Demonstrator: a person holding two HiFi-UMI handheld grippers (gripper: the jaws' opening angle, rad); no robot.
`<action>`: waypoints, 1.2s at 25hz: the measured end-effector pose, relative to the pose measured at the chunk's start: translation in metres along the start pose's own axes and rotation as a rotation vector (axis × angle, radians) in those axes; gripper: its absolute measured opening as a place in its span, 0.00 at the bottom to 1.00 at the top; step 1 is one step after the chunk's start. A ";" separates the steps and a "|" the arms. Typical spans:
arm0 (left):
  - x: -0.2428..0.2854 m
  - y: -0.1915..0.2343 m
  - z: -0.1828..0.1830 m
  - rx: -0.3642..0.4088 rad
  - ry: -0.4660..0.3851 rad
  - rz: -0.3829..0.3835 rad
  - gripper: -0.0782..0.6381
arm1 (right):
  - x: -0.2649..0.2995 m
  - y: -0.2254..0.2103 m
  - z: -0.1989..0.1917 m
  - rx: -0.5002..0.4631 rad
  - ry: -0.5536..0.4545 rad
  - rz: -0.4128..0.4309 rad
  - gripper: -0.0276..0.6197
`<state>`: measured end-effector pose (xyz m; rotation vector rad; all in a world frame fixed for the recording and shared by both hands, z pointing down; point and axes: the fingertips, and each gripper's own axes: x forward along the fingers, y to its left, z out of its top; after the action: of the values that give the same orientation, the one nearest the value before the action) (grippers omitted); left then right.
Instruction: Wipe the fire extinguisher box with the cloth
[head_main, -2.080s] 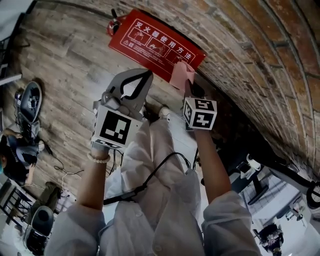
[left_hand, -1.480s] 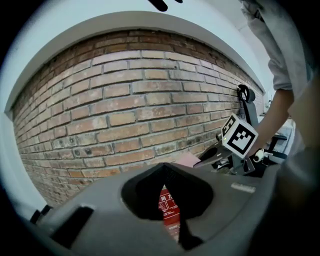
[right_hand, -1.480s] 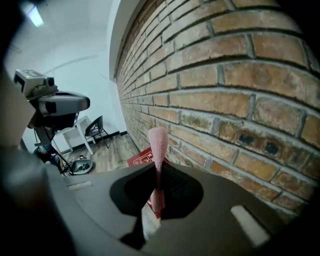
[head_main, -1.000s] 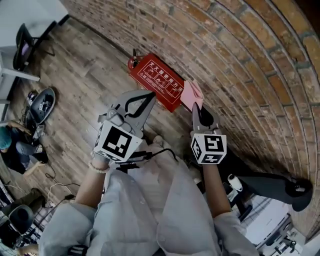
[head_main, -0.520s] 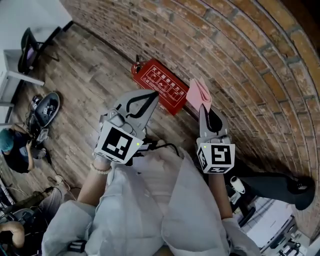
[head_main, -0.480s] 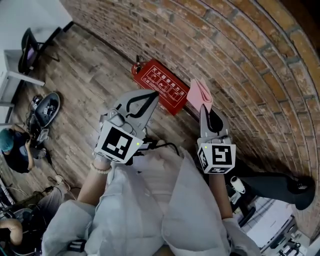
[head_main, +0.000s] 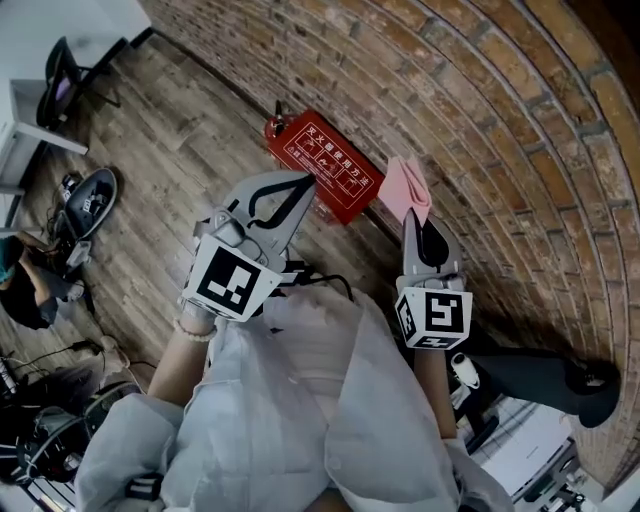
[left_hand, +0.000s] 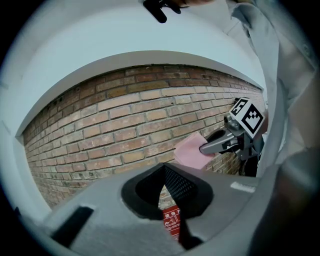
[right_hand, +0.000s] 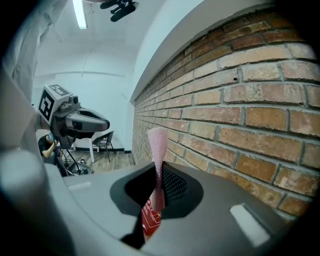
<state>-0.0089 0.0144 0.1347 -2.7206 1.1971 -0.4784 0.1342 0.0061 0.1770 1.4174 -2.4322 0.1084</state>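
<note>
Currently right hand-held gripper (head_main: 417, 220) clamps pink cloth (head_main: 405, 188) near red fire extinguisher box (head_main: 325, 165) by brick wall (head_main: 480, 90); left hand-held gripper (head_main: 298, 187) jaws together, nothing between.

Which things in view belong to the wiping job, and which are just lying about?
Job: cloth, pinched in right gripper; red box; left gripper, shut and empty.
Lying about: chair; scooter; seated person.

Rough brick wall (head_main: 480, 90); wood-plank floor (head_main: 170, 130); soft cloth (head_main: 405, 190).
</note>
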 end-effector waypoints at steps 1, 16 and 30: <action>-0.001 0.000 -0.002 -0.004 0.003 0.001 0.10 | 0.001 0.001 -0.001 -0.003 0.004 0.004 0.08; -0.002 0.000 -0.011 -0.025 0.022 0.009 0.10 | 0.011 0.018 -0.003 -0.022 0.018 0.060 0.08; -0.001 0.003 -0.018 -0.039 0.037 0.021 0.10 | 0.021 0.027 -0.010 -0.023 0.042 0.097 0.08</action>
<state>-0.0172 0.0131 0.1509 -2.7404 1.2563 -0.5093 0.1039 0.0040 0.1957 1.2755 -2.4597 0.1309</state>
